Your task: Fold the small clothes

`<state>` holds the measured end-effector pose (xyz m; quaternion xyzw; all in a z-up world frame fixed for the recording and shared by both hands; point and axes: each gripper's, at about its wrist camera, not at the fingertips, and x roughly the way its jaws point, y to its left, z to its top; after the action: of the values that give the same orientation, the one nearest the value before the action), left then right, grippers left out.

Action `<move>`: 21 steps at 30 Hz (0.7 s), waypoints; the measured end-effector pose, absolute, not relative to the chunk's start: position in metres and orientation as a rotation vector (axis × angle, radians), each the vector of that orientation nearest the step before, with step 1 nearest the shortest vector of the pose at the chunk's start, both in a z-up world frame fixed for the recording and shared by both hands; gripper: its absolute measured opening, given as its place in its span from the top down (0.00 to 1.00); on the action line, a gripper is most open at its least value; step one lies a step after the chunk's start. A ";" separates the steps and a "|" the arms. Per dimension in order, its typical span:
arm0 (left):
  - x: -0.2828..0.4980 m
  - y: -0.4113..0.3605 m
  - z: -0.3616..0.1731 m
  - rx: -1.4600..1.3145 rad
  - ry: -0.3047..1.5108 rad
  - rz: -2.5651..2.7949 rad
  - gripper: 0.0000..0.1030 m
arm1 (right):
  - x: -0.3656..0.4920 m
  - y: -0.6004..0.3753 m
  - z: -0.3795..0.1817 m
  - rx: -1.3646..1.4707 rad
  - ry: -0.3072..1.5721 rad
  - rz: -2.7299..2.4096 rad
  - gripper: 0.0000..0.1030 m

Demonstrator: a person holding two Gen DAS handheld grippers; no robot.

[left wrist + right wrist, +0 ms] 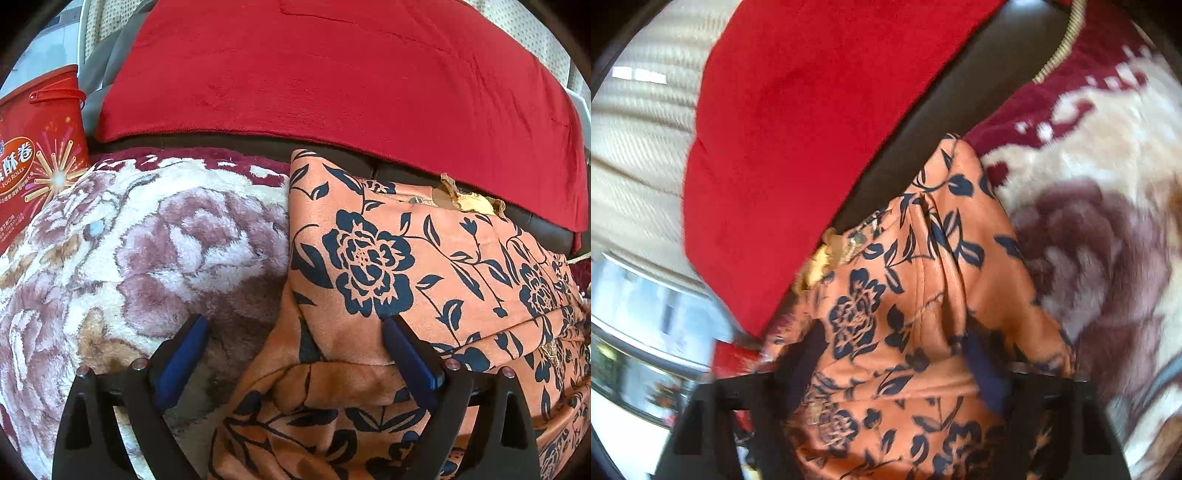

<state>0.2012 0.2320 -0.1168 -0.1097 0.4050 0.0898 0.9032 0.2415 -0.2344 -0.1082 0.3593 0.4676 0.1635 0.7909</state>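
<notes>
Orange garment with dark-blue flower print [388, 258] lies bunched on the fluffy cream-and-maroon floral blanket [147, 240], just in front of the red plush throw [332, 74] draped over a dark sofa seat. Left hand-held gripper [295, 328] is released, blue pads spread wide, one pad over the blanket, the other over the garment's near fold, not pinching. Right hand-held gripper [894, 354] is clenched on a fold of the garment [923, 295]; view blurred, cloth bunched between its fingers. Red egg-roll tin [37, 147] stands at the blanket's far left edge.
</notes>
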 end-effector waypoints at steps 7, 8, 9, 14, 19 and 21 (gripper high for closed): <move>0.197 0.234 -0.096 -0.261 0.802 0.198 0.07 | 0.248 -0.205 -0.039 0.413 0.891 0.296 0.94; 0.194 0.233 -0.085 -0.264 0.771 0.200 0.07 | 0.246 -0.208 -0.046 0.393 0.894 0.268 0.91; 0.192 0.229 -0.070 -0.261 0.731 0.186 0.07 | 0.246 -0.210 -0.063 0.386 0.926 0.252 0.90; 0.213 0.203 -0.065 -0.185 0.772 0.115 0.07 | 0.240 -0.232 -0.118 0.584 0.998 0.299 0.85; 0.237 0.199 -0.121 -0.143 0.938 0.136 0.05 | 0.237 -0.240 -0.069 0.515 0.913 0.254 0.31; 0.236 0.197 -0.117 -0.128 0.929 0.137 0.05 | 0.239 -0.242 -0.048 0.540 0.837 0.267 0.10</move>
<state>0.2364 0.1968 -0.1172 -0.0617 0.4474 0.0659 0.8898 0.2389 -0.2419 -0.0478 0.2582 0.4001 0.1275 0.8700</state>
